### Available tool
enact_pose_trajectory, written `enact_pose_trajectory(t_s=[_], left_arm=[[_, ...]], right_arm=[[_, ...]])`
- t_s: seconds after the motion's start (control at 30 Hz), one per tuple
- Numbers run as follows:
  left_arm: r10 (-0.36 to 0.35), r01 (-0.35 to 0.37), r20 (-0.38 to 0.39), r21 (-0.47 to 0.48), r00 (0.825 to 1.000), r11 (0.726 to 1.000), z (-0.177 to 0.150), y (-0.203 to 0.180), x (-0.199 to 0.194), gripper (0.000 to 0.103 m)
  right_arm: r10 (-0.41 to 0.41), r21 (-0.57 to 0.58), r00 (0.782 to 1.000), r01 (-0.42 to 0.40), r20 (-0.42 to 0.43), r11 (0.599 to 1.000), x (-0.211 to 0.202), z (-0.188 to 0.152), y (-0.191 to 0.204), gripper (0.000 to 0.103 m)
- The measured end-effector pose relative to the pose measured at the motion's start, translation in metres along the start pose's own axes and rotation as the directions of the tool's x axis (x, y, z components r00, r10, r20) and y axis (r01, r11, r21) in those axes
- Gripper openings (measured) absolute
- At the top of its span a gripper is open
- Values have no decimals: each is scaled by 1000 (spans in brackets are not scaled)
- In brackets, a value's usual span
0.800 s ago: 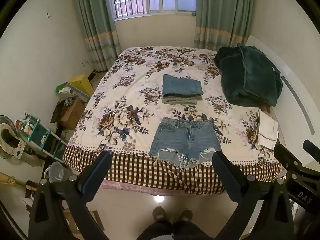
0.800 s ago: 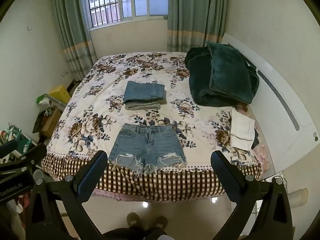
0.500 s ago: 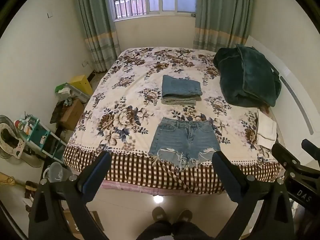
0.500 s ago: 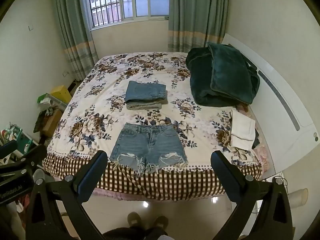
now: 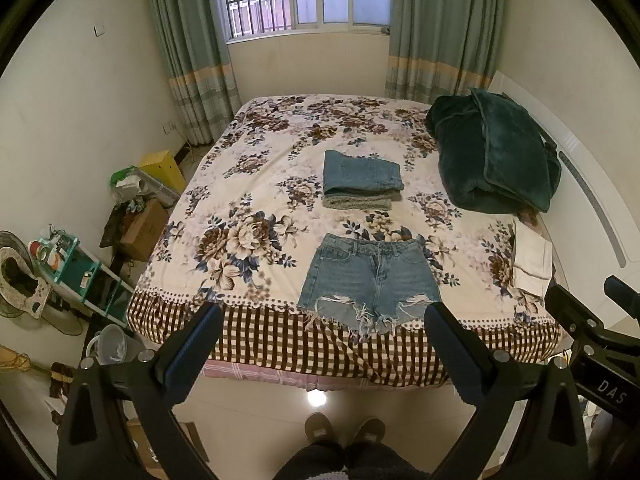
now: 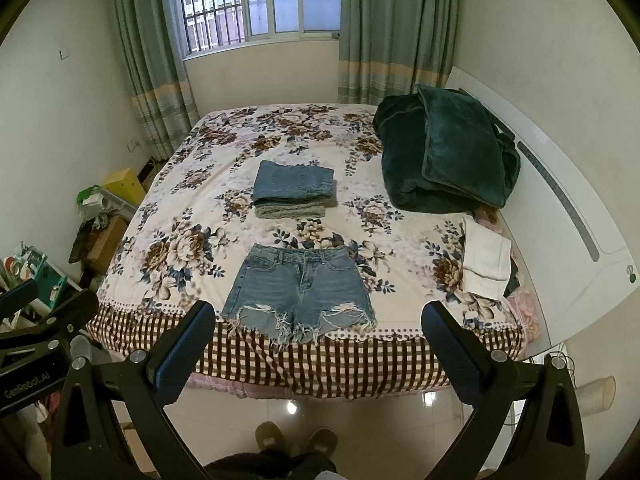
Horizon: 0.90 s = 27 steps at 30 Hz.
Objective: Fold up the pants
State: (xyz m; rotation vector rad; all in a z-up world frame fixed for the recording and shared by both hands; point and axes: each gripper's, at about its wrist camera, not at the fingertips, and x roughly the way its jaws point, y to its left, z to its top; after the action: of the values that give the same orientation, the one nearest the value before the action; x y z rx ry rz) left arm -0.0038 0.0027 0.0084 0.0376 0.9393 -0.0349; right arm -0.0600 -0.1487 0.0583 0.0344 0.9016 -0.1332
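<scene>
Blue denim shorts [image 5: 370, 278] with frayed hems lie flat and unfolded near the front edge of the floral bed [image 5: 256, 184], waistband away from me. They also show in the right wrist view [image 6: 302, 290]. My left gripper [image 5: 322, 338] is open and empty, held above the floor in front of the bed. My right gripper [image 6: 318, 338] is open and empty, also short of the bed edge. The right gripper's body shows at the right of the left wrist view [image 5: 588, 336].
A stack of folded denim and grey garments [image 5: 362, 180] lies mid-bed behind the shorts. A dark green blanket [image 5: 492, 156] and folded white cloth [image 5: 530, 258] sit at the right. Boxes, a teal shelf [image 5: 76, 268] and a bucket crowd the floor on the left.
Both views have drifted very slightly; the bed and shorts sit a touch higher in frame. Both grippers stay open and nothing on the bed has moved.
</scene>
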Motion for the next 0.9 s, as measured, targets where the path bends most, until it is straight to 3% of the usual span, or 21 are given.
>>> enact_pose_trajectory(t_s=[0.9], left_arm=[[-6, 6, -3, 10, 1000, 1000, 3, -3, -3, 103]], right_arm=[[3, 2, 1000, -3, -3, 1000, -6, -3, 0, 103]])
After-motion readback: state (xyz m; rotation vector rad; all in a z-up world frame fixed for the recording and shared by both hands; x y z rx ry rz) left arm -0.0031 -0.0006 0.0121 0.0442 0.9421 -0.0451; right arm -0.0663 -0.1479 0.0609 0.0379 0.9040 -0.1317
